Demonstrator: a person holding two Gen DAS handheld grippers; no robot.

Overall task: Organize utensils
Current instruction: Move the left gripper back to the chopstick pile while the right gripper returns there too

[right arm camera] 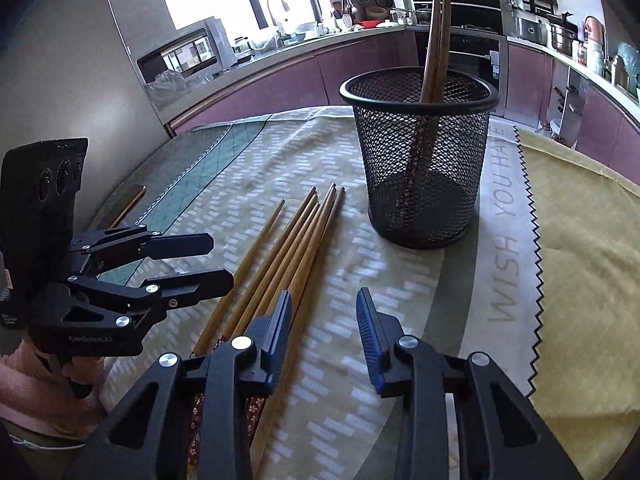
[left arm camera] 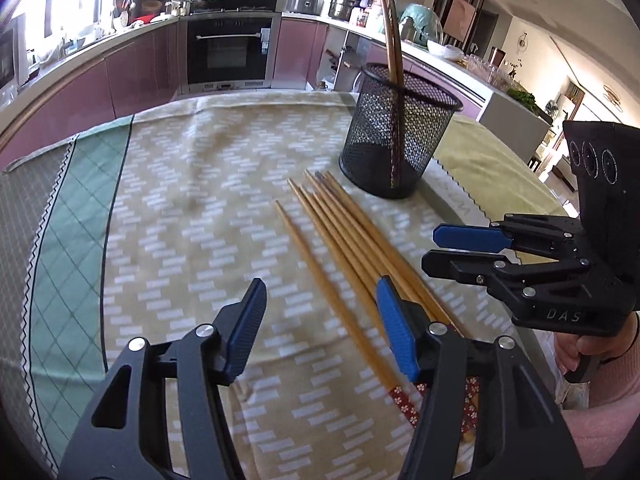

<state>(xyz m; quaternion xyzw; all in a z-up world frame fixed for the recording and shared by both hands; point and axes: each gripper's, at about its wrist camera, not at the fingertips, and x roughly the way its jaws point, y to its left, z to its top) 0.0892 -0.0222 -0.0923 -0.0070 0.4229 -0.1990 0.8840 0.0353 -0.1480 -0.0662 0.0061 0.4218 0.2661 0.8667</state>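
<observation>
Several wooden chopsticks (left arm camera: pixel 344 248) with red flowered ends lie side by side on the patterned cloth; they also show in the right wrist view (right arm camera: pixel 292 252). A black mesh holder (left arm camera: pixel 400 132) stands beyond them with two chopsticks (left arm camera: pixel 390 36) upright in it; it also shows in the right wrist view (right arm camera: pixel 420 160). My left gripper (left arm camera: pixel 320 320) is open and empty, low over the chopsticks' near part. My right gripper (right arm camera: pixel 324 332) is open and empty, just right of the bundle. Each gripper shows in the other's view: the right one (left arm camera: pixel 432 246), the left one (right arm camera: pixel 218 260).
The table is covered by a beige patterned cloth (left arm camera: pixel 208 208), a green checked part (left arm camera: pixel 76 216) at the left and a yellow-green cloth (right arm camera: pixel 580 240) at the right. A thin copper-edged object (right arm camera: pixel 130 202) lies at the far left. Kitchen counters and an oven (left arm camera: pixel 230 52) stand behind.
</observation>
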